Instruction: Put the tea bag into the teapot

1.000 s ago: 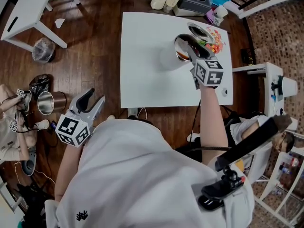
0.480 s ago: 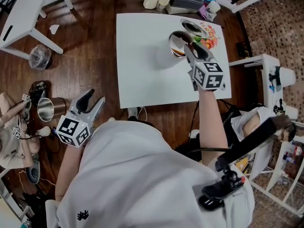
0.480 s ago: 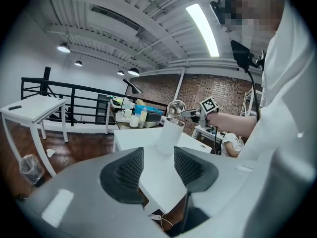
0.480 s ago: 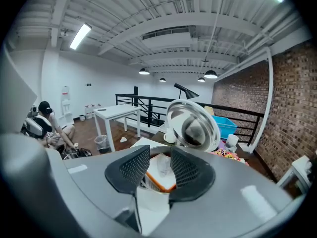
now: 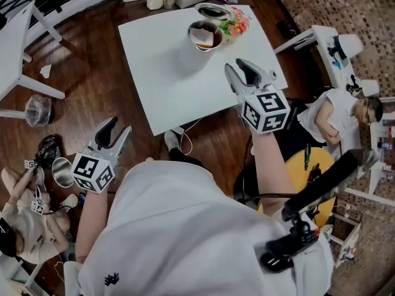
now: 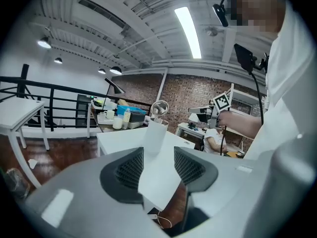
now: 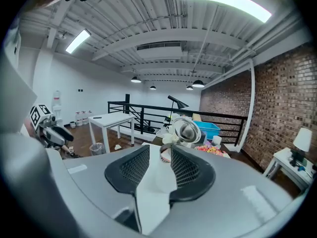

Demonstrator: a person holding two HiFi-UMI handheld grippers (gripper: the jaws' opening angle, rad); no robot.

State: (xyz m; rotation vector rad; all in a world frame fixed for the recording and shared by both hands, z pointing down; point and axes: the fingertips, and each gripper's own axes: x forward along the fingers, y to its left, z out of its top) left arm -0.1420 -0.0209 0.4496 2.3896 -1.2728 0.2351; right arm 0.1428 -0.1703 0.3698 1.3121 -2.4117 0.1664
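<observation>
Well ahead of the right claw (image 5: 235, 66), the teapot (image 5: 191, 53) stands apart.

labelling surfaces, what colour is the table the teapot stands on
The table is plain white; the head view shows it best.

**Table ahead, teapot toward its far edge**

I see the table (image 5: 179, 85) ahead of me. The teapot (image 5: 203, 36) stands toward its far edge, with what looks like the tea bag (image 5: 205, 39) lying inside it. Just behind the teapot sits a lid (image 5: 213, 10), and a cluster of small pieces (image 5: 236, 24) lies right of both. The right gripper (image 5: 234, 65) hangs over the table's near right corner, well apart from the teapot. The left gripper (image 5: 119, 125) is off the table — over the floor to its left and nearer me. A cup (image 5: 62, 172) stands on the floor left of that gripper, and a second table (image 5: 15, 54) stands farther left.
</observation>
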